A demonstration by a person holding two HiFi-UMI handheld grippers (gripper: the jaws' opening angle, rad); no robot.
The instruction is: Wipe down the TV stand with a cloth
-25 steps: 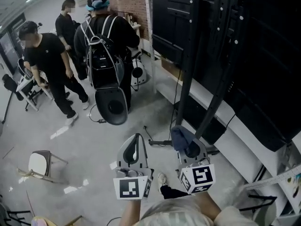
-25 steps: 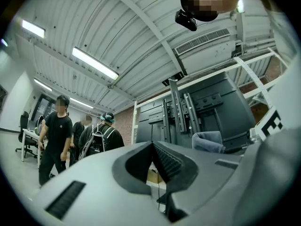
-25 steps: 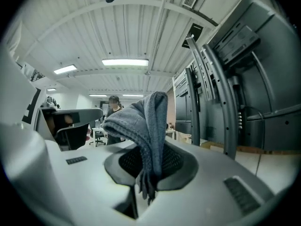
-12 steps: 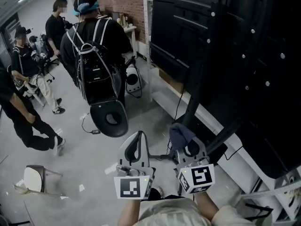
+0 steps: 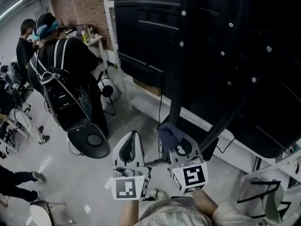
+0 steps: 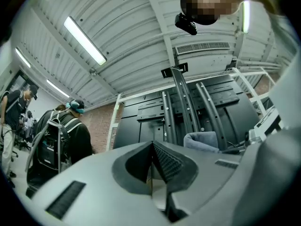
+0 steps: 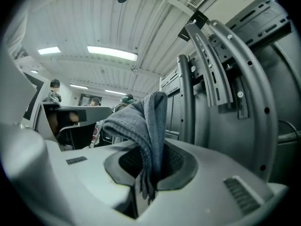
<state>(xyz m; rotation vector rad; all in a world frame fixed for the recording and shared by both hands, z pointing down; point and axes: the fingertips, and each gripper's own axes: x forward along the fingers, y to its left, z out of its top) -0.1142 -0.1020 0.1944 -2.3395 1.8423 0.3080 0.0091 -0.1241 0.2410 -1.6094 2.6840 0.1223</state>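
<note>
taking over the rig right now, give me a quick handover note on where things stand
Left gripper: jaws shut, nothing between them, held low beside the right one.
Right gripper: jaws shut on the grey cloth, which sticks up out of them.
TV stand: straight ahead, with its black uprights just beyond the cloth. In the right gripper view the cloth is apart from them.
Done: the cloth is in the jaws and close to the stand.
Left: all the wiping, as far as the pictures show. The nearest upright looks like the easiest place to start.
</note>
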